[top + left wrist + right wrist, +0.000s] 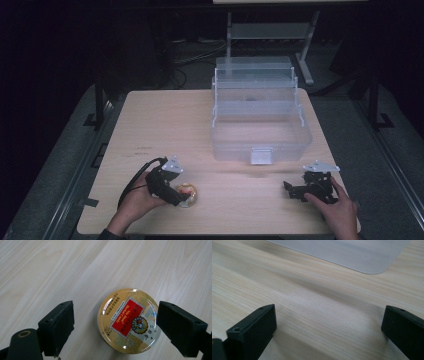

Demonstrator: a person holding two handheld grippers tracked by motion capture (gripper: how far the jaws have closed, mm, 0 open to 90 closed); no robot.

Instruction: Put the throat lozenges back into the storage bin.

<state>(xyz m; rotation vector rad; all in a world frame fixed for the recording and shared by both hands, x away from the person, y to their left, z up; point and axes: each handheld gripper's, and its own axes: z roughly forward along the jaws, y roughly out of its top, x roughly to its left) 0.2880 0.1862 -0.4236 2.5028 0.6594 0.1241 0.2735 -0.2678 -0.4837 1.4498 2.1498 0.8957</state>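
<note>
We hold the left gripper (181,196) low over the near left part of the table (165,125), our left hand (134,202) wrapped round its handle from about 7 o'clock, wrist close to the table's near edge and the grey plate on top tipped toward 1 o'clock. Its nose points down and to the right onto the candy tin (188,195), a round gold tin with a red label, which lies flat on the wood. In the left gripper view the jaws stand wide apart with the candy tin (128,321) between them: the jaw at 3 o'clock sits at the tin's rim, and we cannot tell whether it touches; the jaw at 9 o'clock stands clear of it.

Our right hand (337,207) rests at the near right, holding the right gripper (288,189) level, its nose pointing toward 9 o'clock. Its jaws are spread with bare wood between them. The clear plastic box (260,112) stands at 12 o'clock from both grippers, lid raised, well apart from the tin.
</note>
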